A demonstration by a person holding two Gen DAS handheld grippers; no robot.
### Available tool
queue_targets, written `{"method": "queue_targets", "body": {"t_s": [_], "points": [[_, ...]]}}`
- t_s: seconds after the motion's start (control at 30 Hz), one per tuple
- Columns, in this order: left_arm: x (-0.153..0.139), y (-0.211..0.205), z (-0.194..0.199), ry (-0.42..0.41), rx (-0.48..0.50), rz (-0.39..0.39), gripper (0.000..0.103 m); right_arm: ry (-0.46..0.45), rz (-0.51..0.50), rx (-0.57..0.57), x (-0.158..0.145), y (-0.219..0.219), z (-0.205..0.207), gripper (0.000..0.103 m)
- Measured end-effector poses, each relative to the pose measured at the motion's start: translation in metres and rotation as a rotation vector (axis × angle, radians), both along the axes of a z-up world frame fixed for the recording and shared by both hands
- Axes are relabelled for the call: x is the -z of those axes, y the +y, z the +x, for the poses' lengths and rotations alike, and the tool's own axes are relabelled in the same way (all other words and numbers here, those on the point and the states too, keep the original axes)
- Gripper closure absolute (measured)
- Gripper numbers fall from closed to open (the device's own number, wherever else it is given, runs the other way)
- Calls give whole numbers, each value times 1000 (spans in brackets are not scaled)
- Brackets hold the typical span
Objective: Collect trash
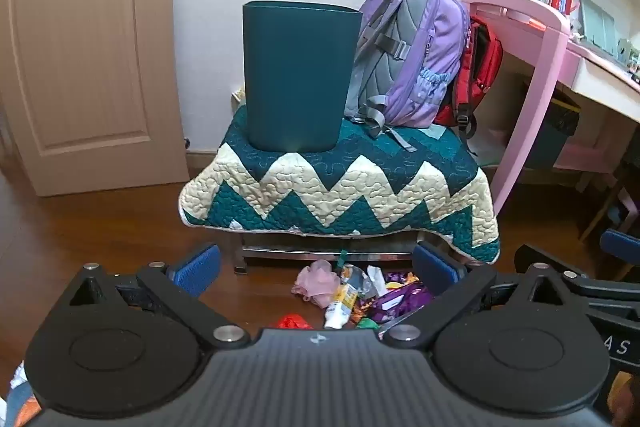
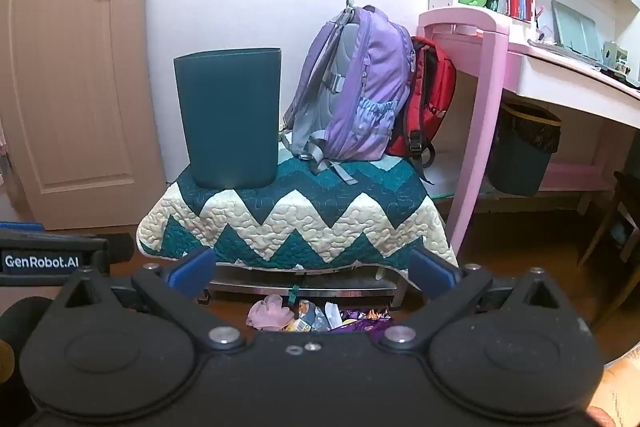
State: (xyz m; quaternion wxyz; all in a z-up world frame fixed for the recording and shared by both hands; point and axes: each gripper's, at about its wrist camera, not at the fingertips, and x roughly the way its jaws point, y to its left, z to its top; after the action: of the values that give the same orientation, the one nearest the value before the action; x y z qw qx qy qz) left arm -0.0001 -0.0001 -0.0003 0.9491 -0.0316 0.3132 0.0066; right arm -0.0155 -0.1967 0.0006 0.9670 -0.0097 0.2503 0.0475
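Left wrist view: left gripper [image 1: 316, 267] jaws wide apart, empty, above the trash [image 1: 352, 297] on the floor before the table [image 1: 340, 187] (quilt-covered); bin [image 1: 298, 75] stands on it.

Right wrist view: right gripper [image 2: 312, 273] likewise spread and empty; trash [image 2: 316, 317] just below.

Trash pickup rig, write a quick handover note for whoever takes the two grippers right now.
Left gripper: open, empty, aimed down at the floor pile.
Right gripper: open, empty, alongside it.
Trash: a pile of crumpled wrappers on the wooden floor in front of the bench, including a pink crumpled bag, a white tube, purple foil wrappers and a red scrap.
Bin: the dark teal plastic bin stands upright on the zigzag quilt, left of the purple backpack.
Done: no piece picked up in these views.
Left: grasp each piece and drop it in the bin.
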Motion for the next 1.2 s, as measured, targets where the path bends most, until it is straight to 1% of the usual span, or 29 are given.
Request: {"method": "queue_targets", "body": {"t_s": [0.07, 0.13, 0.33, 0.37, 0.43, 0.53, 0.73, 1.2], "points": [[1, -2, -1, 4, -1, -3, 0, 0, -16, 1, 1, 0, 0, 0], [-4, 0, 3, 24, -1, -43, 0, -1, -12, 1, 2, 0, -1, 0], [-14, -11, 5, 11, -5, -21, 0, -9, -4, 3, -1, 1, -3, 0], [-13, -4, 2, 6, -4, -34, 0, -10, -7, 4, -3, 2, -3, 0], [-7, 1, -2, -2, -4, -34, 0, -9, -9, 5, -5, 2, 0, 0], [-7, 0, -2, -5, -3, -35, 0, -25, -11, 4, -1, 1, -5, 0], [-6, -1, -3, -10, -6, -27, 0, -31, -11, 5, -3, 0, -5, 0], [-9, -4, -4, -29, -16, 22, 0, -35, -7, 0, -2, 0, -5, 0]]}}
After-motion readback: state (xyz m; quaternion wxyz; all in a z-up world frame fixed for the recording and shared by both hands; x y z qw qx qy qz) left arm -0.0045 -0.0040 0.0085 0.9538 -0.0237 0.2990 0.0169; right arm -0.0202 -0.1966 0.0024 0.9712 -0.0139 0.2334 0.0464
